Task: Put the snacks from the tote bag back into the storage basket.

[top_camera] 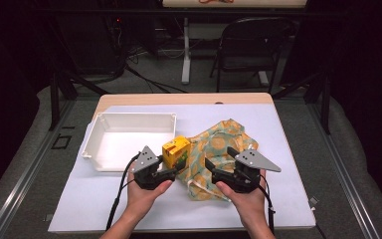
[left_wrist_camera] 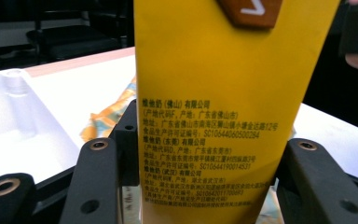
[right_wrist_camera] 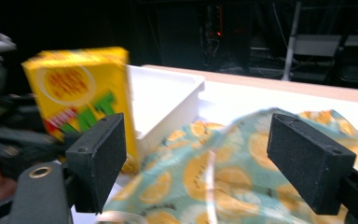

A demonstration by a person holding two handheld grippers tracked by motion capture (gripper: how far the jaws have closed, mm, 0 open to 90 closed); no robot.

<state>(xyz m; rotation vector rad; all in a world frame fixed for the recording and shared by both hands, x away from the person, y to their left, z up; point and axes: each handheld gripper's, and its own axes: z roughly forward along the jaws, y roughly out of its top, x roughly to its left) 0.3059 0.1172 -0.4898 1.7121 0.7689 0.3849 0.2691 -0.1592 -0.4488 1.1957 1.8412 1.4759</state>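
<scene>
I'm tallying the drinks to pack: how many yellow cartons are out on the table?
1. The yellow carton stands between the white tray and the orange-print cloth bag, clamped by the left gripper. Others could be hidden inside the bag.

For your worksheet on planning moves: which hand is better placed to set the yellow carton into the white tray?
Left. The left tongs already clamp the yellow carton beside the white tray; the right tongs stand open over the patterned cloth.

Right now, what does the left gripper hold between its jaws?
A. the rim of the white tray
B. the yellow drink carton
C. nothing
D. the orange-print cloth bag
B: in the left gripper view the yellow drink carton stands clamped between the two black jaws of the left gripper.
</scene>
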